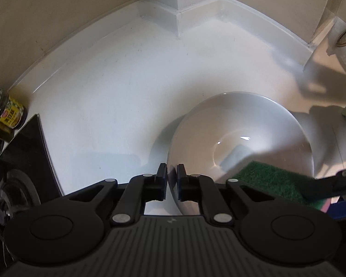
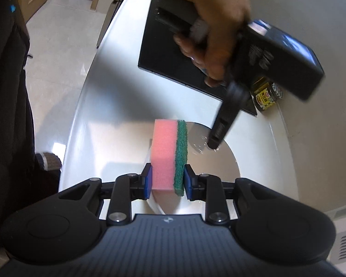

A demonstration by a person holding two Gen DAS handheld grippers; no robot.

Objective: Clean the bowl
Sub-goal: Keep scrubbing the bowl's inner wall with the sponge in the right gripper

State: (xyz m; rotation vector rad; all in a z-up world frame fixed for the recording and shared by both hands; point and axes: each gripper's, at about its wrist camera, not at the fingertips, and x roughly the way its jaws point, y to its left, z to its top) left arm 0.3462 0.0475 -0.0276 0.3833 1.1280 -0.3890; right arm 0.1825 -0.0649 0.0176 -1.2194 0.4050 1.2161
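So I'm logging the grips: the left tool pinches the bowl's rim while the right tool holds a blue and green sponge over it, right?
One thing is off: the sponge is pink and green, not blue; only the tool's pads are blue, as the right wrist view shows. The rest stands: the left tool pinches the bowl by its rim, and the right tool holds the sponge over it.

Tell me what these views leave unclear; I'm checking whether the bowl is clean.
- bowl near wall: left wrist view, hidden by the sponge and left gripper.
- bowl base: right wrist view, blocked by the sponge in the right gripper.
- jar label: too small.
- left hand: blurred.
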